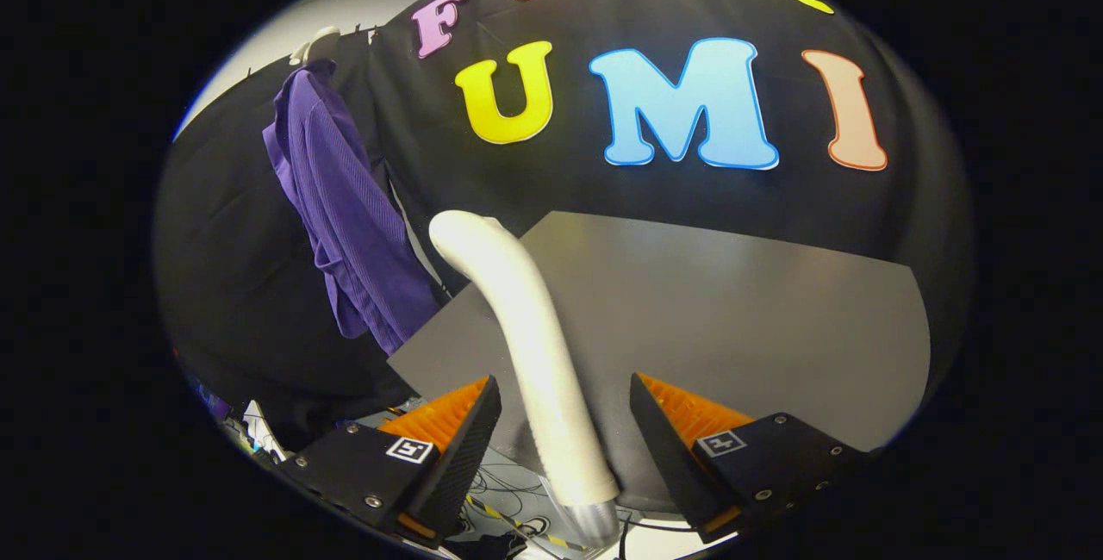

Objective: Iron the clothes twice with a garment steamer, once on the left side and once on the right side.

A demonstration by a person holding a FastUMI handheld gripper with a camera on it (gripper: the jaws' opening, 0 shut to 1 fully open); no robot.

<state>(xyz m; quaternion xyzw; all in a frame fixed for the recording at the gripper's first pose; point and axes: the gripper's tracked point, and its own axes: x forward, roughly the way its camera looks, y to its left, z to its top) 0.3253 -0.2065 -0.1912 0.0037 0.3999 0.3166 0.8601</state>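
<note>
A bare grey table (732, 310) stands against the black cloth wall (603, 189).

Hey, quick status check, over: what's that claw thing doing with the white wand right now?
Gripper open, fingers either side of white steamer wand, not pressing. Purple garment hangs beyond, off the wand's head. Nothing between them.

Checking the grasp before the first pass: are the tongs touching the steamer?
Apart. The gripper view shows the steamer running between the open tongs, with a visible gap on each side of the handle.
</note>
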